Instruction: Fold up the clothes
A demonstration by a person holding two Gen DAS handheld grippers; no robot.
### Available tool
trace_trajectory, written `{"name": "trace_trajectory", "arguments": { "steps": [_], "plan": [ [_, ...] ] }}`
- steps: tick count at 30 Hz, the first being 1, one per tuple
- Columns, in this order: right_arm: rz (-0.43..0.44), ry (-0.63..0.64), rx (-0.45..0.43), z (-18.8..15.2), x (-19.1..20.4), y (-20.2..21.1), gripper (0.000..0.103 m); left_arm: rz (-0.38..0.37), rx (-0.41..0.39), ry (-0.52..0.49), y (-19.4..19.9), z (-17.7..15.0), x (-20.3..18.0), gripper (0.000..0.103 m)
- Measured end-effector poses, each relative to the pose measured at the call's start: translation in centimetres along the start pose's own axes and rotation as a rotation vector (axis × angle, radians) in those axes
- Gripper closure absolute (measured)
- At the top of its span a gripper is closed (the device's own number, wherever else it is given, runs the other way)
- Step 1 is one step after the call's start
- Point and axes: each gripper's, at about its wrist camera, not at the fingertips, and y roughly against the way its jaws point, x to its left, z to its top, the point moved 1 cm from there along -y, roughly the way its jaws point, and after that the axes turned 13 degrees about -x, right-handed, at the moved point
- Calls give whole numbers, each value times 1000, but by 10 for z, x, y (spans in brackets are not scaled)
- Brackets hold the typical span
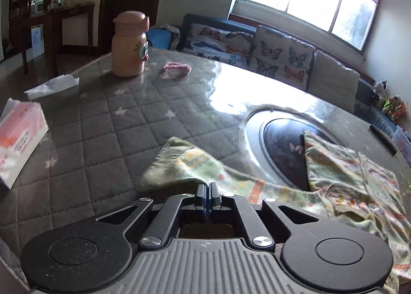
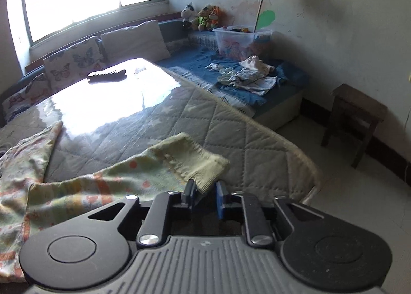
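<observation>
both grippers sit low over the quilted table [image 2: 231, 139]. its patterned garment [image 1: 346, 178] sprawls along the near edge, partly over the round inset [image 1: 277, 134]. left gripper [image 1: 206, 187] has its jaws pinched together on one ribbed cuff [image 1: 169, 163]; right gripper [image 2: 204, 188] stands partly open around the other cuff [image 2: 195, 160]. pink bottle [image 1: 129, 44] stands toward the far corner.

A table [image 1: 108, 124] covered by a grey quilted cloth with white stars under a glossy clear sheet carries everything, with a round dark hotplate [image 1: 282, 150] set into it. On it lie a patterned garment [image 1: 341, 173] spread partly over the hotplate, a pink bottle [image 1: 129, 44], a small pink item [image 1: 177, 67], a crumpled tissue [image 1: 52, 85], a tissue pack [image 1: 19, 137] and a dark comb-like object [image 2: 106, 76].
</observation>
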Motion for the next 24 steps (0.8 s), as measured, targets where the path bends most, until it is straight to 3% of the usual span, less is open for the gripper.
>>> {"name": "trace_trajectory", "arguments": {
  "steps": [4, 6, 8, 12, 16, 24],
  "plan": [
    [22, 46, -40, 14, 13, 6, 85, 22, -5, -9, 1, 2, 5, 87],
    [63, 78, -50, 22, 26, 6, 85, 31, -17, -18, 3, 4, 5, 69],
    [123, 85, -35, 26, 41, 0, 85, 37, -32, -32, 4, 7, 4, 65],
    [259, 100, 14, 30, 76, -19, 85, 12, -40, -57, 1, 13, -5, 65],
    [384, 128, 61, 33, 118, -40, 85, -59, -32, -104, -12, 17, -32, 65],
    [519, 207, 126, 38, 189, -82, 85, -207, 18, -203, -65, 25, -105, 66]
  ]
}}
